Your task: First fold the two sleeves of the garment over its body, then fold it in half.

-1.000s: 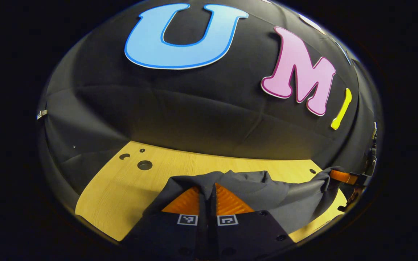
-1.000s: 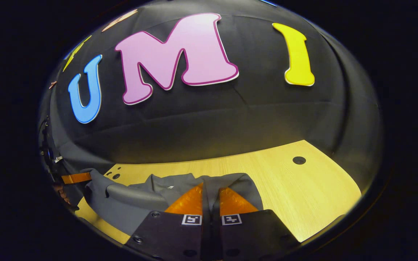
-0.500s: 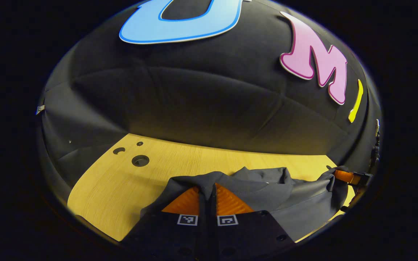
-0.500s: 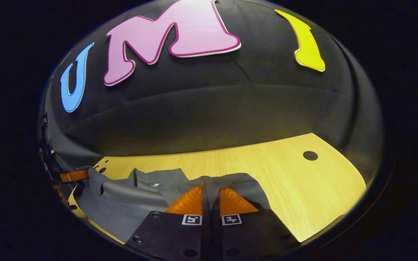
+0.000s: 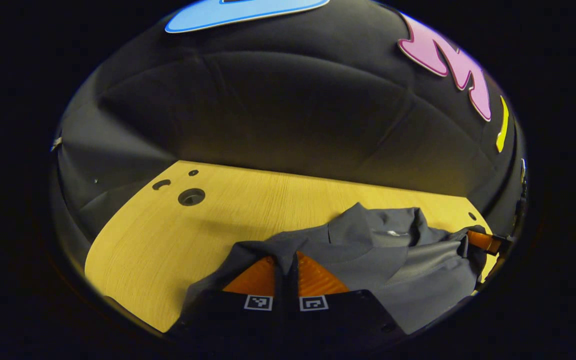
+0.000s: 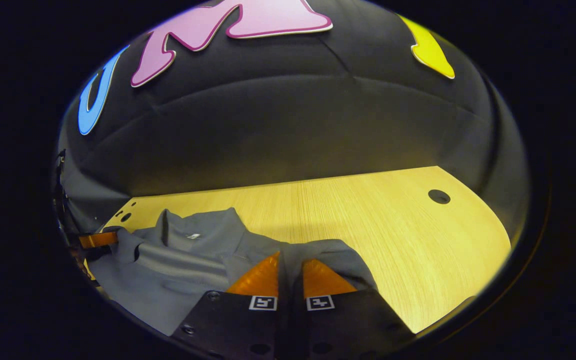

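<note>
- Left gripper [image 5: 285, 260], left gripper view: fingers drawn together, clamped on a fold of the grey garment [image 5: 398, 260]; cloth pinched between the two pads and wrapped over the fingertips.
- Right gripper [image 6: 290, 262], right gripper view: fingers likewise drawn together, clamped on another edge of the garment [image 6: 188, 255]; cloth draped over both tips.
- Pose: both grippers low over the wooden table [image 5: 248, 210], pointing forward toward the black booth wall [image 5: 278, 110] and tilted slightly down.
- Right gripper [image 5: 485, 243] seen far right in the left gripper view, one finger touching the garment's edge; left gripper [image 6: 99, 239] seen far left in the right gripper view, likewise at the cloth's edge; holding hands not discernible.
- Garment: spread on the table [image 6: 368, 220] between the two grippers, collar toward the booth wall [image 6: 288, 130], a small pale label inside the neck; a band of cloth lying across the body below the collar.
- Surroundings: round holes in the tabletop, a cluster near the far left corner [image 5: 191, 196] and a single one near the far right [image 6: 439, 196]; bare wood ahead of each gripper.
</note>
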A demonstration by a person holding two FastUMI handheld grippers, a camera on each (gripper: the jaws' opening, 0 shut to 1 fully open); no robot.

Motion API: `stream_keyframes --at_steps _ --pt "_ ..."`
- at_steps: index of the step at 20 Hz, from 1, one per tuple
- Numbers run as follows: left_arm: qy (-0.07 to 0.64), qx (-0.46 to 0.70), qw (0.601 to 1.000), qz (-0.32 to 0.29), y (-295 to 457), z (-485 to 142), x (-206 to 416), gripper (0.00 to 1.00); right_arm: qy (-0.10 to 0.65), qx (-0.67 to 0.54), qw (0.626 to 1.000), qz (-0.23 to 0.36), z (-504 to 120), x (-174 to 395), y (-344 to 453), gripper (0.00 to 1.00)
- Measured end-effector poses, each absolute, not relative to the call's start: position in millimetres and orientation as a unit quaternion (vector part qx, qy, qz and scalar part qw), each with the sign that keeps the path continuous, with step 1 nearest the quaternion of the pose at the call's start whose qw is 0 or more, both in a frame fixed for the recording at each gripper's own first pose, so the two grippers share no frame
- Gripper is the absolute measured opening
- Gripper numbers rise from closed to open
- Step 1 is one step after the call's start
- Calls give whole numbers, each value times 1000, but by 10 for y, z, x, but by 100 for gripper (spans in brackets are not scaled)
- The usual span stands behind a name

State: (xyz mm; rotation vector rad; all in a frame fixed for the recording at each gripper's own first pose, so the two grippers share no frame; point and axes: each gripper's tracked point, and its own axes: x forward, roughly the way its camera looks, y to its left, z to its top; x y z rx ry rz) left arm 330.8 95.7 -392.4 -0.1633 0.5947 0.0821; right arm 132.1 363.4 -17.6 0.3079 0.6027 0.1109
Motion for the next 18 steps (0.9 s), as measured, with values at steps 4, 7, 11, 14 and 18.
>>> stream_keyframes --at_steps 4,7,11,14,18 --pt "306 -77 948 44 982 -4059 3292 10 315 176 931 49 -267 1305 3609 21" --pt "317 -85 943 48 987 -4108 3239 23 329 173 928 36 -316 1269 3530 52" --pt "321 -83 942 56 994 -4074 3145 63 322 158 933 25 -198 1235 3447 68" --pt "313 -78 945 58 1002 -3976 3075 88 311 149 938 15 -44 1210 3351 81" --pt "306 -49 949 50 958 -3789 2930 94 300 153 941 13 227 1092 3277 88"
